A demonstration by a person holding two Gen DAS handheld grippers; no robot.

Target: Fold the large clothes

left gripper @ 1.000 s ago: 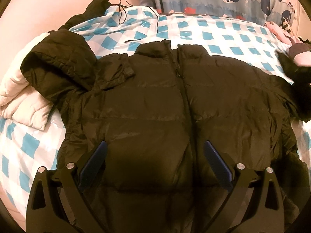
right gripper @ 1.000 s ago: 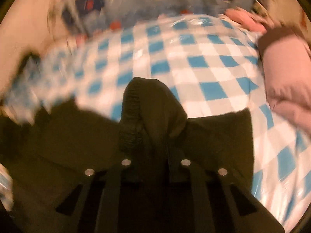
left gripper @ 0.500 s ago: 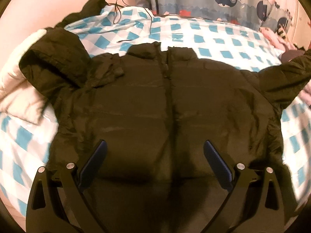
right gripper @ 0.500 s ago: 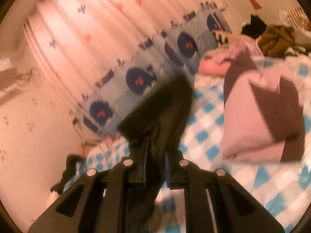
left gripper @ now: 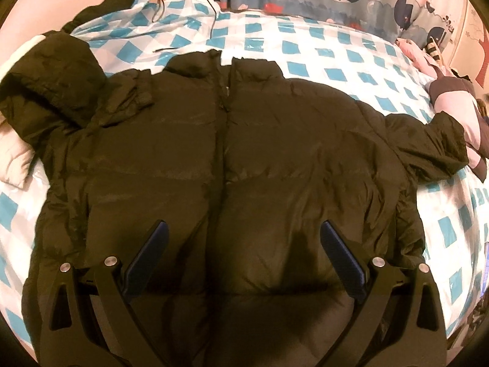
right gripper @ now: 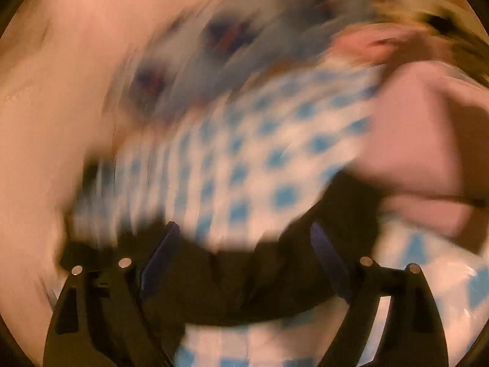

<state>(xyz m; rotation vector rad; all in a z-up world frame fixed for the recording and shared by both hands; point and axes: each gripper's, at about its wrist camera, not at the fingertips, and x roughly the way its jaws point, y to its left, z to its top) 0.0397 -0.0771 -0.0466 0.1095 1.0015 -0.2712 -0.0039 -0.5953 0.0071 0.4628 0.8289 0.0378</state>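
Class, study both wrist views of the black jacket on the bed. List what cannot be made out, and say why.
- Right wrist view: motion blur smears everything; dark fabric lies between the opening jaws of the right gripper, contact unclear.
- Left wrist view: the hem of the black jacket is hidden behind the left gripper.
- Left wrist view: the pink garment is cut by the edge.

The jacket point(left gripper: 244, 159) is dark quilted cloth with a slight sheen. The bed sheet point(left gripper: 305, 49) looks glossy, almost plastic. The left gripper point(left gripper: 243, 263) is matt black plastic.
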